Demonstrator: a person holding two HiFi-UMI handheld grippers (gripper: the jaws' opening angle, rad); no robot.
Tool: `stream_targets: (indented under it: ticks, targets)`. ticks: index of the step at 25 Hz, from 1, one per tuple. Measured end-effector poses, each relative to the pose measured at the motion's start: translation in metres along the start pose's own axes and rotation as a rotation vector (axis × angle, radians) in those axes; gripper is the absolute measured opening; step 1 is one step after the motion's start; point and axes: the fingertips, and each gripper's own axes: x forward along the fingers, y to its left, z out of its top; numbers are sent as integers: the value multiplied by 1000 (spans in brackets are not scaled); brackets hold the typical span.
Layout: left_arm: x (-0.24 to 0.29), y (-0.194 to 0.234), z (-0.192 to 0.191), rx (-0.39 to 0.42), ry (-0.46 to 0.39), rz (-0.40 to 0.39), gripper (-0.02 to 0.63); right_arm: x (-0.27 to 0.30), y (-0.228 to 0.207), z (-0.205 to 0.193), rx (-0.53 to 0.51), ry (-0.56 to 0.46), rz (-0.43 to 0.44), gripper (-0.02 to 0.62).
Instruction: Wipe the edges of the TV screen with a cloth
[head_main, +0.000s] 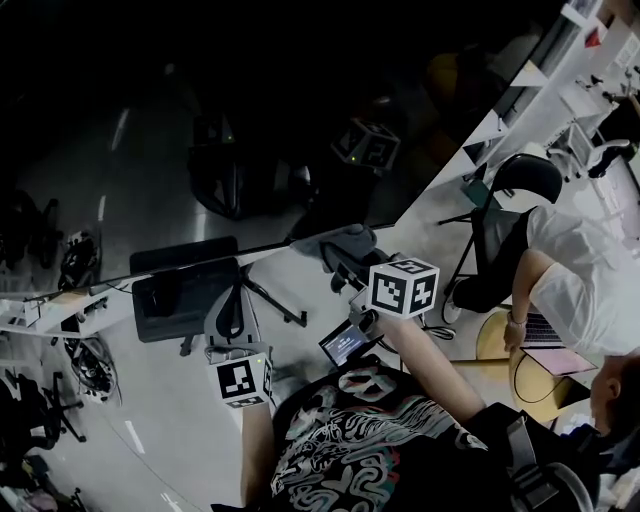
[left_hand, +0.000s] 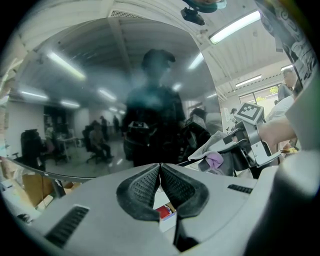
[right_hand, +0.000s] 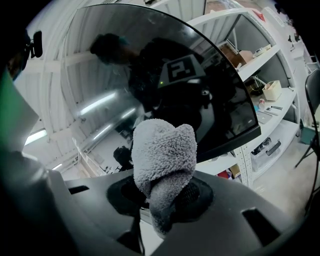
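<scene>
Right hand-held gripper (right_hand: 160, 192) is clamped on a grey, fluffy terry cloth (right_hand: 162, 152): a thick rounded wad bulges above the black ribbed jaws and a thinner tail hangs below them. The cloth sits up at the bottom edge of the big, glossy black TV screen (head_main: 250, 110), close to the corner where that edge meets the side edge; actual contact cannot be made out. The screen is flat and mirror-like, and it throws back ceiling lights and the person's dark outline.

Left hand-held gripper (left_hand: 160, 166) has its jaws pressed together with nothing between them. Its dark, dimpled rubber pads (left_hand: 142, 189) meet at the tips, just below the screen's bottom edge.

Around them, white metal shelving (head_main: 545, 75) runs along beside the screen, and a black mesh office chair (head_main: 520, 180) stands on the pale, smooth floor (head_main: 170, 420). A seated person (head_main: 570, 285) in a white shirt bends over a laptop (head_main: 548, 328).
</scene>
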Motion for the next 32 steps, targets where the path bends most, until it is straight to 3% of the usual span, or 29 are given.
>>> stream_targets:
  ticks: [18, 32]
  targets:
    - [-15, 38, -3, -10, -2, 44, 18, 16, 24, -7, 5, 15, 14, 132]
    - [-35, 115, -6, 6, -22, 85, 18, 58, 61, -30, 23, 17, 12, 132]
